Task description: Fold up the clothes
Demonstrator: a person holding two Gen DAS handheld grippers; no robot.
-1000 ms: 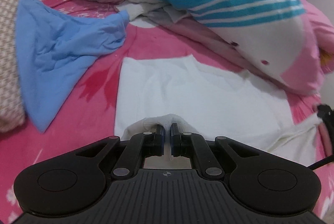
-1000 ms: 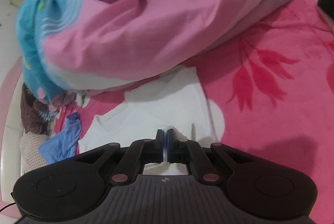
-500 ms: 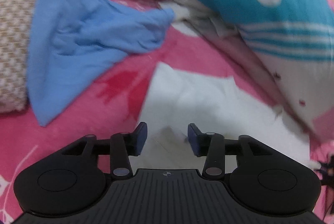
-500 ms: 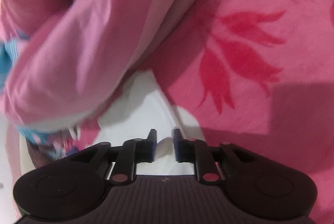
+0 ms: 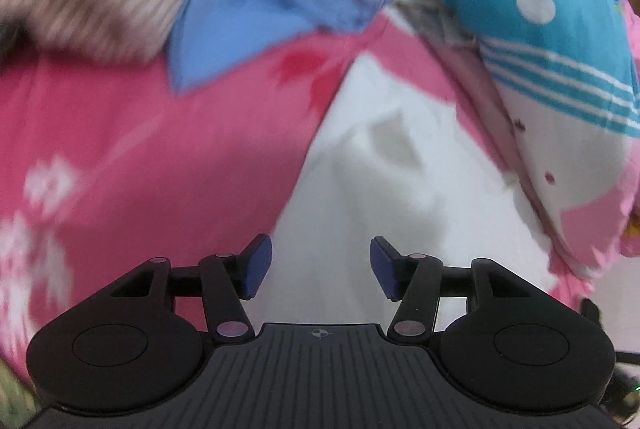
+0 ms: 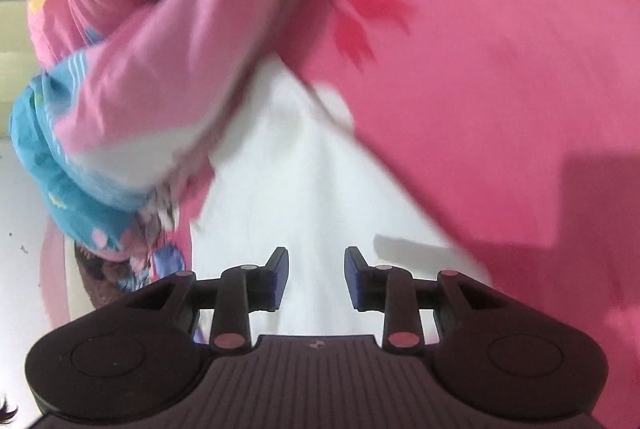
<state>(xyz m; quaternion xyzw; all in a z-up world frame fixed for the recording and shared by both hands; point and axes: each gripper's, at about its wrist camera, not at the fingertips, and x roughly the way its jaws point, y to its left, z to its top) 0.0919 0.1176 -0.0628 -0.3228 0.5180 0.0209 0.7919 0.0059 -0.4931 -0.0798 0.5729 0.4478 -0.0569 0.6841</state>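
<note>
Left gripper (image 5: pixel 321 266) jaws opening, nothing pinched; white garment (image 5: pixel 384 197) ahead, its edge just past the left jaw, bare pink sheet (image 5: pixel 140 157) beyond. Right gripper (image 6: pixel 316 278) also opening over it, quilt (image 6: pixel 160 41) crowding left. Everything's motion-blurred.

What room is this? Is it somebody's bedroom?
Probably a bedroom, on a bed: a pink flowered sheet lies underneath, a puffy quilt is bunched up, and clothes such as a white garment lie on it.
</note>
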